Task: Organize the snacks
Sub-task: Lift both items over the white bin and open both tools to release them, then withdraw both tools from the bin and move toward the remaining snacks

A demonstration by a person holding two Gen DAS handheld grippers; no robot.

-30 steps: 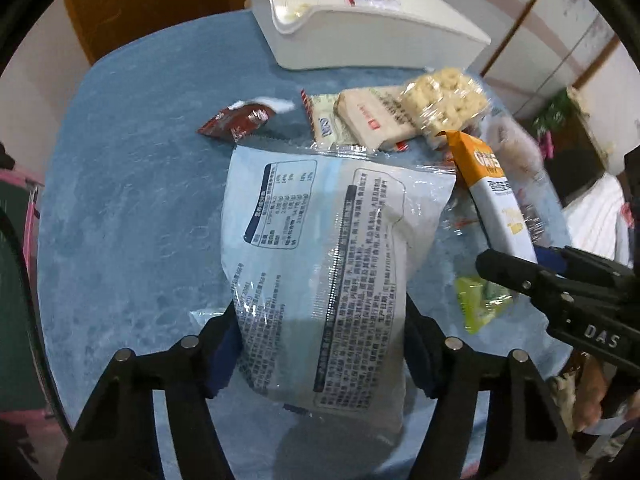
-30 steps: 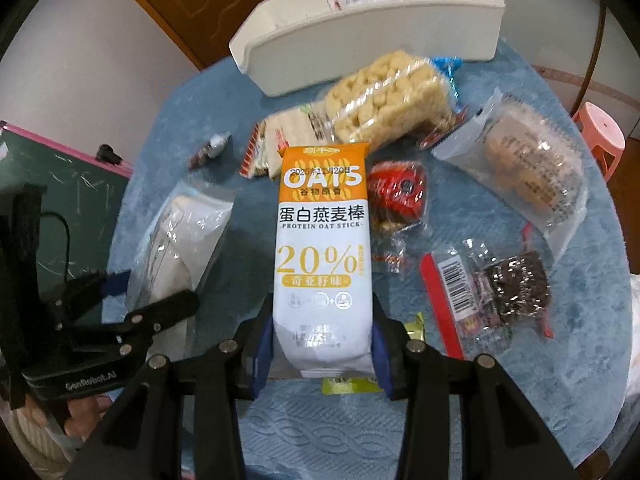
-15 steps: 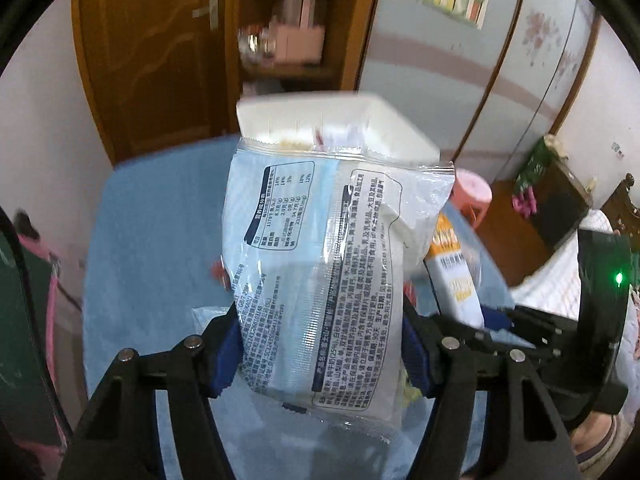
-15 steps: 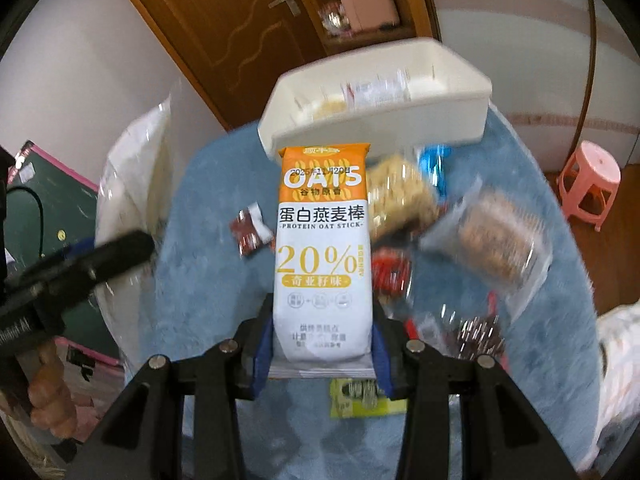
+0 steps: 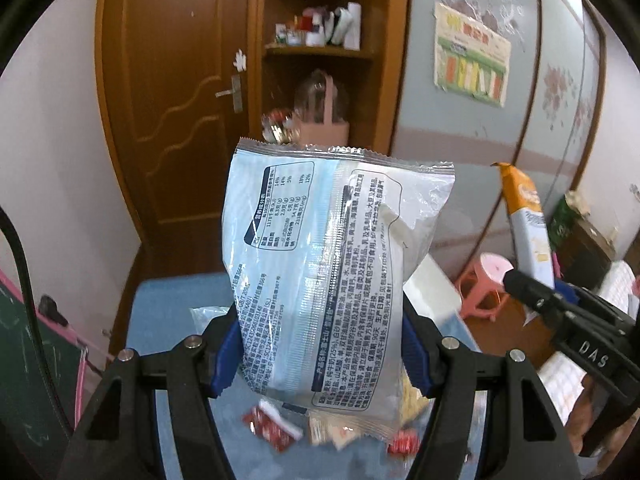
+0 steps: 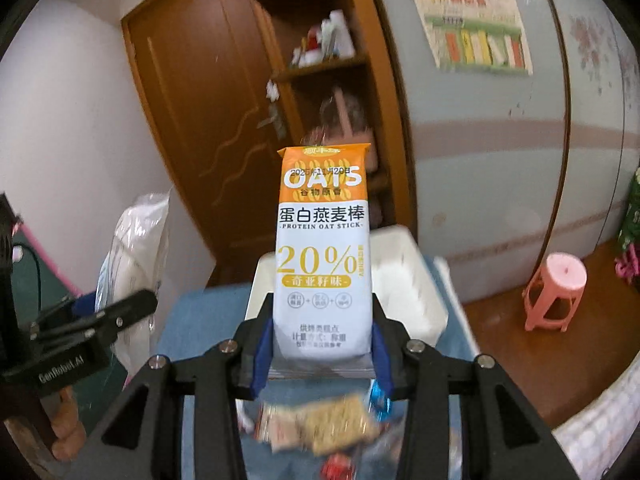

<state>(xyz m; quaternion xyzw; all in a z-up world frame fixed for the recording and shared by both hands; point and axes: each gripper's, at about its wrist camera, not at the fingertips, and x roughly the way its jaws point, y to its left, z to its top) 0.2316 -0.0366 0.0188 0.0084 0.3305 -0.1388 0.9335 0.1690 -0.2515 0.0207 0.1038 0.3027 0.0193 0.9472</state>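
My left gripper (image 5: pixel 320 354) is shut on a pale blue snack bag (image 5: pixel 332 264), held up in the air with its printed back facing me. My right gripper (image 6: pixel 322 354) is shut on an orange and white oat stick packet (image 6: pixel 323 248), also raised. Beyond the packet stands the white bin (image 6: pixel 404 276) at the far side of the blue table (image 6: pixel 192 316). Each gripper shows in the other's view: the right gripper (image 5: pixel 568 320) with the oat stick packet (image 5: pixel 528 224), and the left gripper (image 6: pixel 92 320) with the snack bag (image 6: pixel 136 256). Blurred snacks (image 6: pixel 332 420) lie on the table below.
A brown door (image 5: pixel 172 120) and a wooden shelf unit (image 5: pixel 320 48) stand behind the table. A pink stool (image 6: pixel 556 292) is on the floor at the right. A hand (image 6: pixel 60 420) holds the left gripper. More small snacks (image 5: pixel 272 424) lie under the bag.
Both grippers have risen from the table with their snacks and tilted up, so the room now fills the views. The bin has dropped lower in frame. Neither grip has changed.
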